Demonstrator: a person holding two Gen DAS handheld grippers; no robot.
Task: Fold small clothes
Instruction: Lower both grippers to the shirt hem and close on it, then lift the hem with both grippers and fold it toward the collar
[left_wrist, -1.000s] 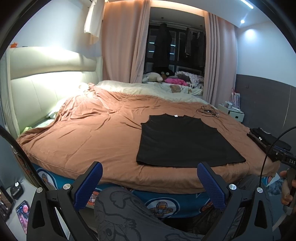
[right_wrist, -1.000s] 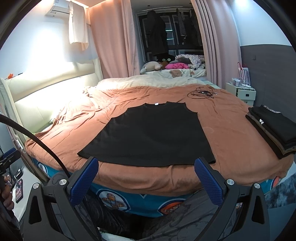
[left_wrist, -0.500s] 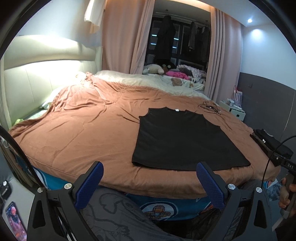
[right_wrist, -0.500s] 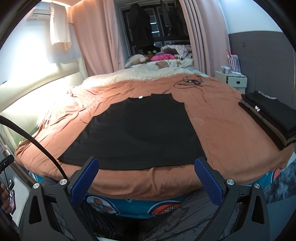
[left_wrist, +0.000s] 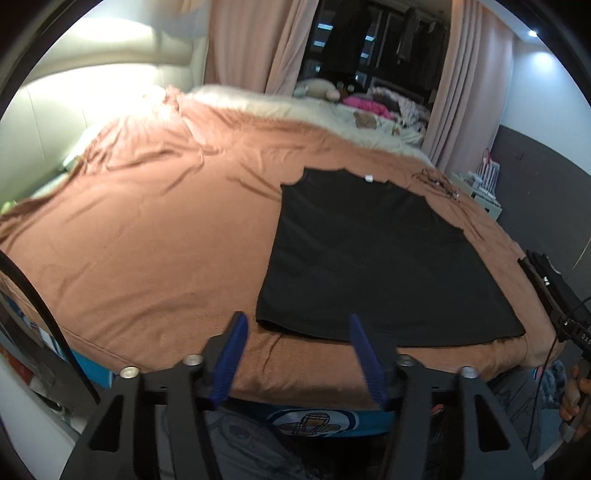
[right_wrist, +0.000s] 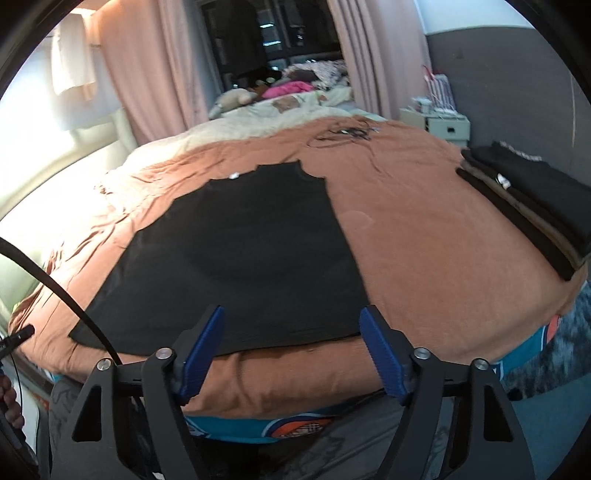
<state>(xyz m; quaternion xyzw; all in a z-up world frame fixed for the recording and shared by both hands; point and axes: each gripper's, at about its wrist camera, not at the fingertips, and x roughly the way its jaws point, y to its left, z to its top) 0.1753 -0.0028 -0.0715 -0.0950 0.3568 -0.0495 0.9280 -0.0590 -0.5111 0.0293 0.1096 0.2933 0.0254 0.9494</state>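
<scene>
Black and sleeveless, a top (left_wrist: 373, 254) lies flat on a bed's brown cover (left_wrist: 147, 240), hem toward the near edge, neck tag away. Left tongs (left_wrist: 297, 354) hover released over the hem's left corner, blue fingers apart and gripping nothing. Right tongs (right_wrist: 291, 350) hang over the hem near its right corner, likewise spread and empty. Folded dark clothes (right_wrist: 532, 199) sit stacked at the bed's right side, well apart from the top; a tangled cable (right_wrist: 343, 133) lies beyond.
</scene>
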